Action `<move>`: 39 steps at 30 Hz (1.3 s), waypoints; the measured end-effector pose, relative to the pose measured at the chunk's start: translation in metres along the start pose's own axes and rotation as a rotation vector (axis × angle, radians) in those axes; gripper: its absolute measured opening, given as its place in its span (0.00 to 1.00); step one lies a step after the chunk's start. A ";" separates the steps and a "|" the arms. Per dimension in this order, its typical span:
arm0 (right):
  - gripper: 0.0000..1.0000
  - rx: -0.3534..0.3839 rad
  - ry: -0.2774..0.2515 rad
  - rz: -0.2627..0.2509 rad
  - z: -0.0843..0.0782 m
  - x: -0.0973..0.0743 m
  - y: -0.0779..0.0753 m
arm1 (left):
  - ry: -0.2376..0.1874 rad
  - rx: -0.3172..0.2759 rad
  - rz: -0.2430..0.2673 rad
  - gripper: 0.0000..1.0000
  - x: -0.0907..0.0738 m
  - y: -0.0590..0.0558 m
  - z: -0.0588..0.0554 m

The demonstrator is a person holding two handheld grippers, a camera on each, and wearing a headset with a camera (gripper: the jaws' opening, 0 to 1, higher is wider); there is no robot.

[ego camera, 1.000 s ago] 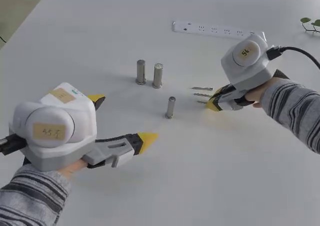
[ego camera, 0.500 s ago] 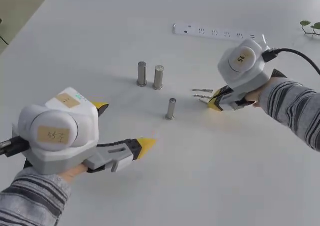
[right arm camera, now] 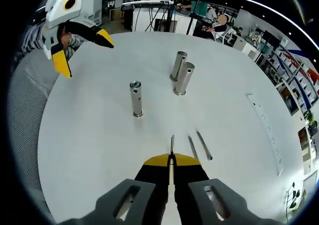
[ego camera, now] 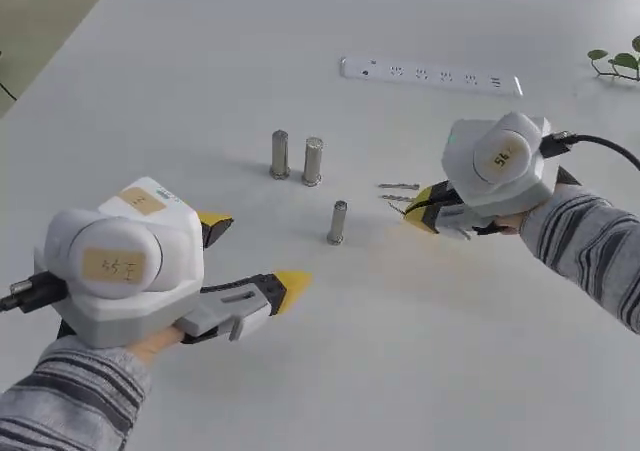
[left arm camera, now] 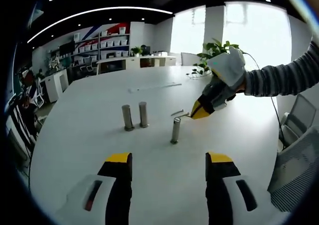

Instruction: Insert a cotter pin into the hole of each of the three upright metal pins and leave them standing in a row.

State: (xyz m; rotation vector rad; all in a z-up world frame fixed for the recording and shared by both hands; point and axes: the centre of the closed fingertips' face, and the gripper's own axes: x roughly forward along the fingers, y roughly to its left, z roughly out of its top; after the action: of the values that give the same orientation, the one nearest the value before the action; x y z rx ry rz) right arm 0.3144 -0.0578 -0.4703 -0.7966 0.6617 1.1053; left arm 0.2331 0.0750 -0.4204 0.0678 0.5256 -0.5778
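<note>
Progress: barely started tbh, I'd say no cotter pin is in a hole yet.
Right gripper (right arm camera: 171, 157): pinched on one cotter pin (right arm camera: 172, 144), tip aimed at the near metal pin (right arm camera: 135, 99), still apart from it.
Left gripper (left arm camera: 169, 160): jaws wide, holding nothing.
Spare cotter pins (right arm camera: 204, 145): two, flat on the counter (ego camera: 450, 351) just beside the right gripper.
Back metal pins (right arm camera: 184, 79): upright pair, near one stands apart, so no row yet.
Holes: near pin's looks empty.
</note>
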 end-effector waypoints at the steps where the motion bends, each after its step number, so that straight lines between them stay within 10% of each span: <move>1: 0.00 -0.012 -0.009 -0.002 0.002 -0.002 0.002 | -0.001 -0.001 -0.004 0.55 0.001 -0.001 0.001; 39: 0.00 -0.293 -0.225 0.084 0.080 -0.049 0.092 | -0.062 -0.254 -0.263 0.10 0.010 -0.060 0.030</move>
State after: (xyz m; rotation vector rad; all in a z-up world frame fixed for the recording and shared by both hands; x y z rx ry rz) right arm 0.2182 0.0051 -0.4073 -0.8826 0.3498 1.3661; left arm 0.2219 0.0131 -0.3939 -0.2630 0.5472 -0.7621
